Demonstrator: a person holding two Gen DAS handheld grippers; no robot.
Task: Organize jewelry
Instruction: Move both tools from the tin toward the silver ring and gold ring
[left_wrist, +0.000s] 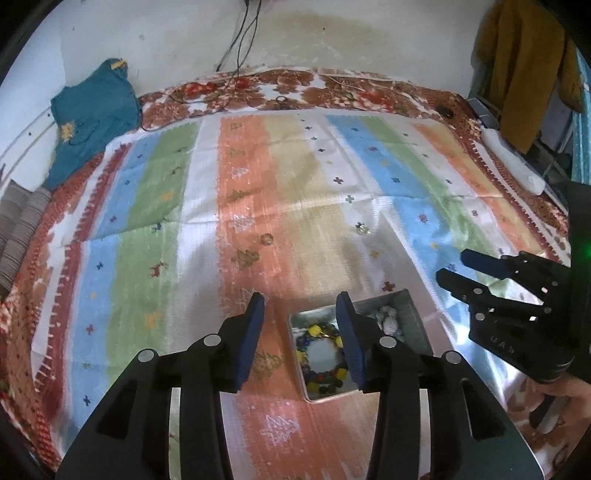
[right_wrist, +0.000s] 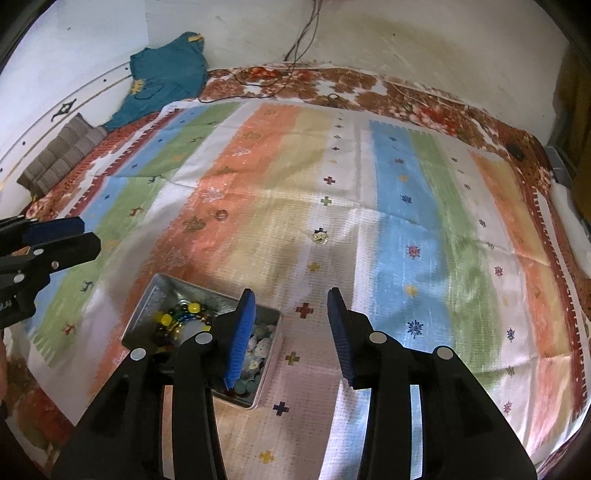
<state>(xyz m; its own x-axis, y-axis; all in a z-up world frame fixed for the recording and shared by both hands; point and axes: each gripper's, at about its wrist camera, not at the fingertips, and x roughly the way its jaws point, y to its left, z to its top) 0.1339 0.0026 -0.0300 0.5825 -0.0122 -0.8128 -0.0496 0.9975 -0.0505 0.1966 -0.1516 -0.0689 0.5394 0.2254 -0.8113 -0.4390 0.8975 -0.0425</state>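
Note:
A metal tin (left_wrist: 410, 314) (right_wrist: 155, 295) sits on the striped cloth. It holds a multicoloured bead bracelet (left_wrist: 314, 332) (right_wrist: 177, 314) and pale stone beads (left_wrist: 388, 319) (right_wrist: 258, 347). A small ring (left_wrist: 266, 239) (right_wrist: 221, 215) and a small silver-gold jewel (left_wrist: 362, 229) (right_wrist: 320, 235) lie loose on the cloth beyond the tin. My left gripper (left_wrist: 301, 301) is open and empty above the tin's near left side; it also shows in the right wrist view (right_wrist: 85, 232). My right gripper (right_wrist: 291, 295) is open and empty just right of the tin; it also shows in the left wrist view (left_wrist: 452, 264).
The striped cloth (left_wrist: 147, 206) (right_wrist: 424, 229) covers a floral bedspread (left_wrist: 295, 88). A teal garment (left_wrist: 92, 114) (right_wrist: 166, 74) and folded grey fabric (right_wrist: 59, 158) lie at the far left by the wall. Cables (left_wrist: 236, 44) hang at the back. A white object (left_wrist: 513, 162) lies at the right edge.

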